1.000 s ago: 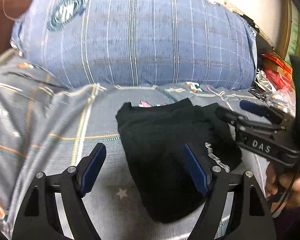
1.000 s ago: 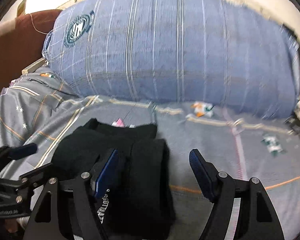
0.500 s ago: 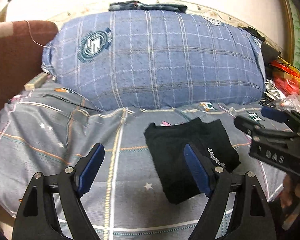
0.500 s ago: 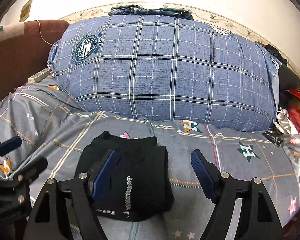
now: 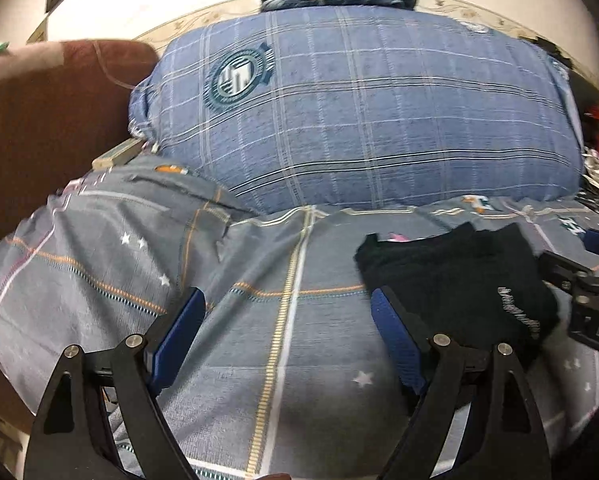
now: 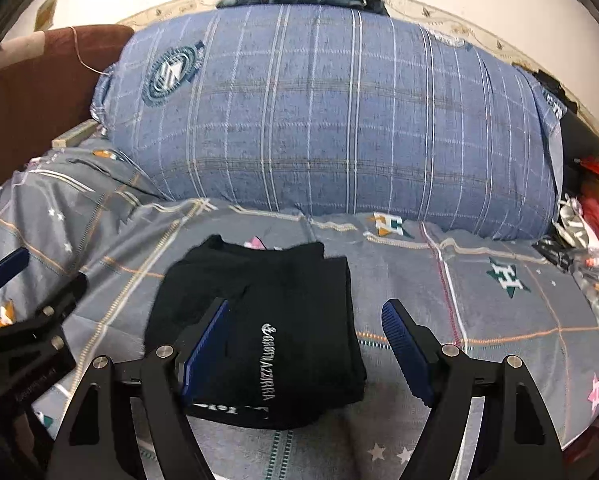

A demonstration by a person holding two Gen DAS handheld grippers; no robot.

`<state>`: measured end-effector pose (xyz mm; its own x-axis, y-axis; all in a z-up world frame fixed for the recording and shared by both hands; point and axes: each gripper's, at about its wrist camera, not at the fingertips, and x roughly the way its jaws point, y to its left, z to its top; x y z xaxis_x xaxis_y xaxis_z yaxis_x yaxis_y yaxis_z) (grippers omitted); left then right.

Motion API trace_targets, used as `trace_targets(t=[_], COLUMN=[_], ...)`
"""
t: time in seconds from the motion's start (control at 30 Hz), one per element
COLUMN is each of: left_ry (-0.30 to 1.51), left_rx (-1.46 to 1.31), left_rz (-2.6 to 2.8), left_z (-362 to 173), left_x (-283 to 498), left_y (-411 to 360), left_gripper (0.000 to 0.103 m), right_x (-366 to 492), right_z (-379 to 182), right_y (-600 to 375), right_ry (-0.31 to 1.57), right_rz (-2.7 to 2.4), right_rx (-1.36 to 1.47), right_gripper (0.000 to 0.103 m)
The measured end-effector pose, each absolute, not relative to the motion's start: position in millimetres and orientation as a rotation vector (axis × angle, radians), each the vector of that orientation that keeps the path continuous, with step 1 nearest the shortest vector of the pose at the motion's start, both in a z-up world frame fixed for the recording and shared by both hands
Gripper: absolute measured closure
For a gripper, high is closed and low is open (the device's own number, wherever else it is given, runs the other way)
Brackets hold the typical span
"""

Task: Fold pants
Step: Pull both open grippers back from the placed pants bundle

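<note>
I have both tools backed off the black pants (image 6: 259, 332), which lie folded into a compact stack on the grey bedsheet (image 5: 259, 340) in front of the big blue plaid pillow (image 6: 319, 120). My left gripper (image 5: 287, 328) has just been opening and hangs wide over bare sheet, nothing between its fingers. My right gripper (image 6: 305, 340) also stands wide and empty above the stack's near edge. I judge the fold finished, so neither tool needs a hold.
</note>
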<state>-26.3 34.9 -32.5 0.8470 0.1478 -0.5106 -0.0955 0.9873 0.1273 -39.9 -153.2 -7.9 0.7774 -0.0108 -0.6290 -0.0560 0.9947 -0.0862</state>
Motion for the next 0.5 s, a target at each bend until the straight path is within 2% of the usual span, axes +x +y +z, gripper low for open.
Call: trace_targets(t=[0.2, 0.5], left_ry=[0.578, 0.583], left_rx=[0.069, 0.064], left_rz=[0.139, 0.104], left_z=[-53.0, -53.3], left_x=[-11.6, -11.2], left_y=[47.5, 41.1], left_gripper=[0.017, 0.017], right_x=[-27.1, -22.3], right_z=[-28.3, -40.1], right_y=[-153.4, -143.2], right_ry=[0.716, 0.738], right_rz=[0.019, 0.034], right_rx=[-0.121, -0.182], right_gripper=[0.024, 0.024])
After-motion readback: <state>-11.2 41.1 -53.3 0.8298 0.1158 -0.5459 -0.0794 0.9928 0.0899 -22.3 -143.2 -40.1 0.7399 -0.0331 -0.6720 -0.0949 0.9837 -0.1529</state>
